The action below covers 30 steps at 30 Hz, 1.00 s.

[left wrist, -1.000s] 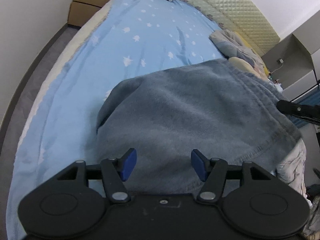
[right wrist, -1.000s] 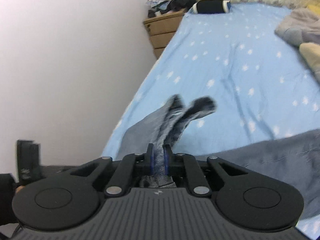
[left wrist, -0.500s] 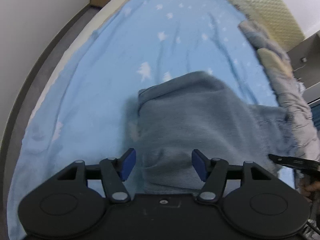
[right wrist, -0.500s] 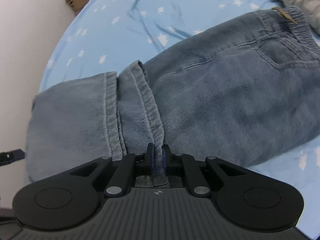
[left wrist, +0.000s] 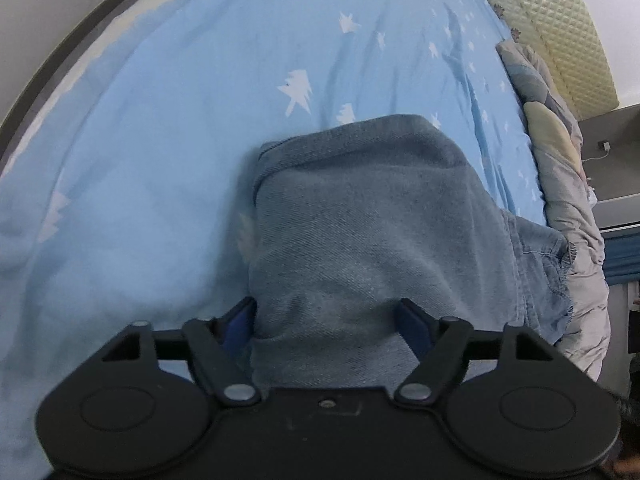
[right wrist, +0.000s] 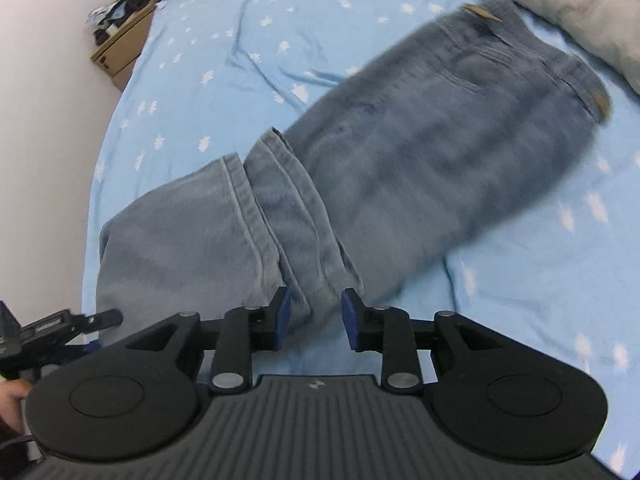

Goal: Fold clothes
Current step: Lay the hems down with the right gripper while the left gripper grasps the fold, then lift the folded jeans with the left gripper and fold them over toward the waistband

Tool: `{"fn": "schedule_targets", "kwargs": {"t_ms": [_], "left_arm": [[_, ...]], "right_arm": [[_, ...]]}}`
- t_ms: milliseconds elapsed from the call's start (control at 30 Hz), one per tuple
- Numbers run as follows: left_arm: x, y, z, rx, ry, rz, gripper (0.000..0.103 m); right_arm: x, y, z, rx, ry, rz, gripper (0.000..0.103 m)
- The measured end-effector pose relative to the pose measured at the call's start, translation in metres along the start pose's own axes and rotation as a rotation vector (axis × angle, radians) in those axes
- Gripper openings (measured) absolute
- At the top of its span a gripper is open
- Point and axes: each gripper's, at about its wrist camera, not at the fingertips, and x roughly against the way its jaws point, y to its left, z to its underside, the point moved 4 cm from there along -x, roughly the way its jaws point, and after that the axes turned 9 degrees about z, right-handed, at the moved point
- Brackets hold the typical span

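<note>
The jeans (right wrist: 400, 152) lie on the bed (right wrist: 224, 60), on its star-printed blue sheet, with the leg ends doubled back over the thighs, so that the hems (right wrist: 276, 216) run across the middle and the waistband (right wrist: 576, 76) points toward the grey quilt (right wrist: 560, 0). The right gripper (right wrist: 314, 318) hovers at the near edge with its fingers parted to a moderate gap around the hem seam, gripping nothing. The left gripper (left wrist: 326, 326) has its fingers spread wide, straddling the folded end of the denim without pinching it. The fold looks laid but loose, so the step seems to be settling it. To do that well, each gripper should lift straight away without dragging cloth, and the hems should sit square and flat before any further doubling.
</note>
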Motion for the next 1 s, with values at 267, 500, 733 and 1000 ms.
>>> {"fn": "schedule_targets", "kwargs": {"t_ms": [267, 500, 733, 1000], "left_arm": [[0.005, -0.039, 0.000, -0.147, 0.010, -0.144, 0.023], [0.035, -0.105, 0.006, -0.215, -0.068, -0.199, 0.015], [0.052, -0.205, 0.015, -0.253, -0.150, -0.194, 0.013], [0.010, -0.322, 0.029, -0.241, -0.197, -0.178, 0.013]], "right_arm": [[0.032, -0.026, 0.037, -0.101, 0.014, 0.034, 0.033], [0.052, -0.048, 0.034, -0.130, -0.017, 0.003, 0.039], [0.066, -0.098, 0.010, -0.127, -0.065, -0.086, 0.039], [0.053, -0.183, -0.015, -0.117, -0.006, -0.114, 0.039]]}}
